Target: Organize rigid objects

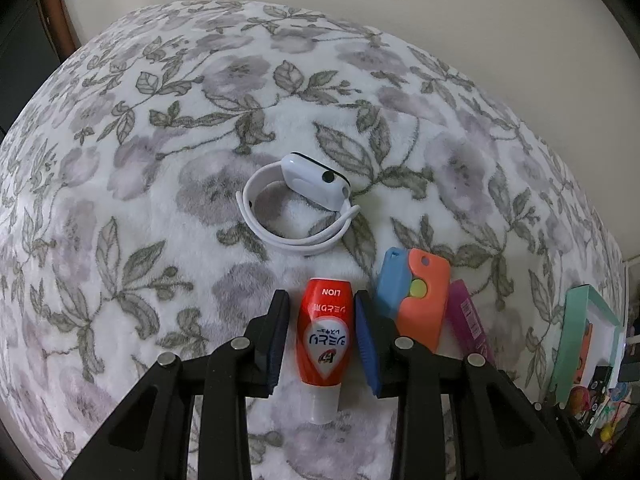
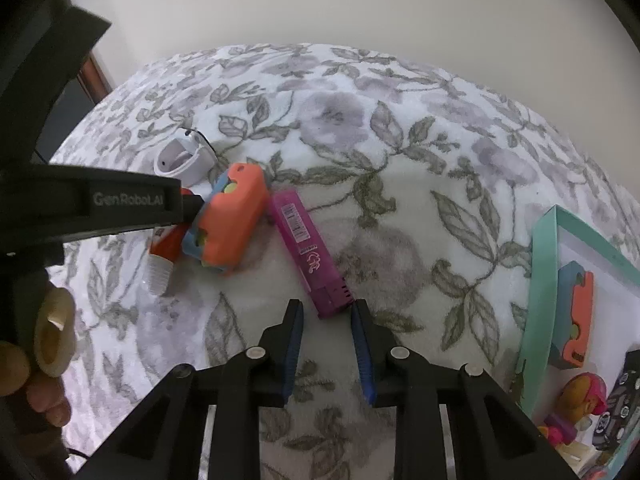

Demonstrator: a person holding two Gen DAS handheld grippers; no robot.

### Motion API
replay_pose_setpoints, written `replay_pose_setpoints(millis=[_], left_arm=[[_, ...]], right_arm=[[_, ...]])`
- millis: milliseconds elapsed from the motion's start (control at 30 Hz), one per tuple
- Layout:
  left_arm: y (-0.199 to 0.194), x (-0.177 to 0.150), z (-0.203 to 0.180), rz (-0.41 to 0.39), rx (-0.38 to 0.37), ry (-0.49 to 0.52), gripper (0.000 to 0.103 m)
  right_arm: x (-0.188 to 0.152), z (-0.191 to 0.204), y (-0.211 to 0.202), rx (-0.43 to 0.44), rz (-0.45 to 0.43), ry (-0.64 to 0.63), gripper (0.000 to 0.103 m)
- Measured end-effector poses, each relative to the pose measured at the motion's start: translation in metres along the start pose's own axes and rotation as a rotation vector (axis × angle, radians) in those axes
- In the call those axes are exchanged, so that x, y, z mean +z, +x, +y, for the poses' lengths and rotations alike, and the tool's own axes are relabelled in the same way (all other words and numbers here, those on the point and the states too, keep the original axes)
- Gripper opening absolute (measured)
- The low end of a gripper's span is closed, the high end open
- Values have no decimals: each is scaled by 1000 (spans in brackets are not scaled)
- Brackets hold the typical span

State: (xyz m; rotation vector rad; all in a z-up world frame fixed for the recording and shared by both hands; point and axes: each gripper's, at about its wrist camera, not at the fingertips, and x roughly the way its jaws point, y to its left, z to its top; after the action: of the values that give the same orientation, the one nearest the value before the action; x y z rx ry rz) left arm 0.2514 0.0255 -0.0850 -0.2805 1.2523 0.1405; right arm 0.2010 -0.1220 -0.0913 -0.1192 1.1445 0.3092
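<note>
Two pick-ups are in hand at once on the floral blanket (image 1: 160, 160). The left gripper (image 1: 320, 300) points steeply down over the red tube (image 1: 326, 336), which lies along its tongs with the white cap toward the camera. The blue pads sit against the tube's flanks and appear clamped on it, though a sliver of blanket seems to show beside the left pad, so the grip may be light.

The right gripper (image 2: 327, 305) is aimed at the near end of the purple box (image 2: 308, 248), which lies at a slant running far-left to near-right. Its tongs stand a little apart. The box's end is just inside the tips, close to the right pad and clear of the left one, so nothing is gripped there yet.

An orange and blue plastic piece (image 2: 232, 220) lies between the tube and the purple box, just beside both. A white smartwatch (image 1: 304, 200) sits farther off, past the tube. At the right edge is a teal-rimmed open box (image 2: 544, 280) already holding small toys, which is probably the destination.

Next, the right gripper should probably push further onto the box, so the pads reach past its end before they press. The left one needs a straight lift that does not drag the tube against the orange piece. Both loads then go right, toward the teal box.
</note>
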Motion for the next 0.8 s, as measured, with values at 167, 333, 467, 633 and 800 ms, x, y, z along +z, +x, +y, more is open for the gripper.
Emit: replay_pose_setpoints(millis=[167, 333, 467, 633, 800], left_arm=[[5, 2, -11, -1, 33, 42, 34], [7, 2, -12, -1, 32, 47, 34], [7, 2, -11, 3, 19, 42, 30], [5, 3, -6, 14, -25, 3, 29], [-9, 4, -3, -11, -59, -5, 29]], right_arm=[[-1, 6, 1, -42, -22, -7, 26], [2, 7, 2, -60, -33, 0, 26], [1, 12, 2, -84, -44, -11, 26], [4, 3, -1, -55, -52, 36, 9], [5, -9, -6, 15, -57, 97, 7]])
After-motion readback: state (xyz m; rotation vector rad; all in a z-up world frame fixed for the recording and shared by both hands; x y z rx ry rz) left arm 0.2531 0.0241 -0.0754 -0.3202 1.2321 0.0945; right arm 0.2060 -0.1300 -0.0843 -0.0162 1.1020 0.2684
